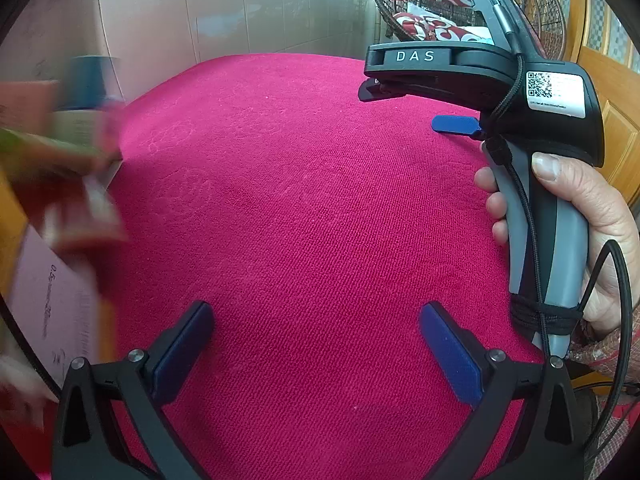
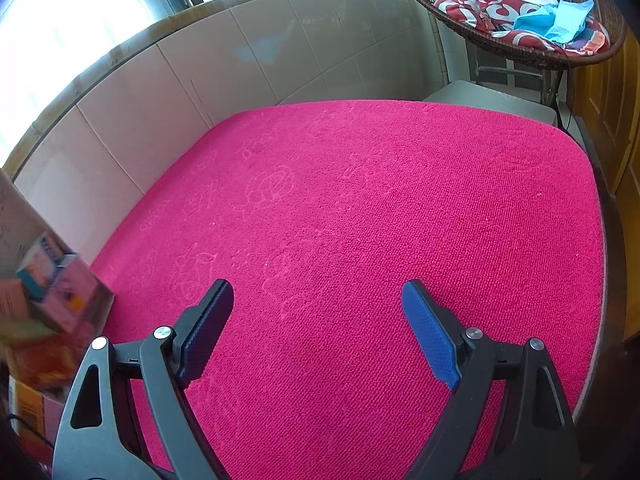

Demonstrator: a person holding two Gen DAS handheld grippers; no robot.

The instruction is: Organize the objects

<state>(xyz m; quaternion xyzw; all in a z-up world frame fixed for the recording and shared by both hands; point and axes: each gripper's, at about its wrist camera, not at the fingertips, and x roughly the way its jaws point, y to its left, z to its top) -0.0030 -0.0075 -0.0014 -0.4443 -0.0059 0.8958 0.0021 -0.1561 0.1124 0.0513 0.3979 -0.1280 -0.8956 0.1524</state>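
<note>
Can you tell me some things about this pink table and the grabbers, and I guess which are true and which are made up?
1. Both grippers are open with nothing between their fingers. True: the left gripper and the right gripper hover over bare cloth.
2. The cloth on the table is green. False: the tablecloth is bright pink.
3. The boxes sit in the middle of the table. False: the pile of boxes is at the table's left edge.
4. A hand holds the right gripper's grey handle. True.
5. The wicker chair holds a red and white cushion. True.
</note>
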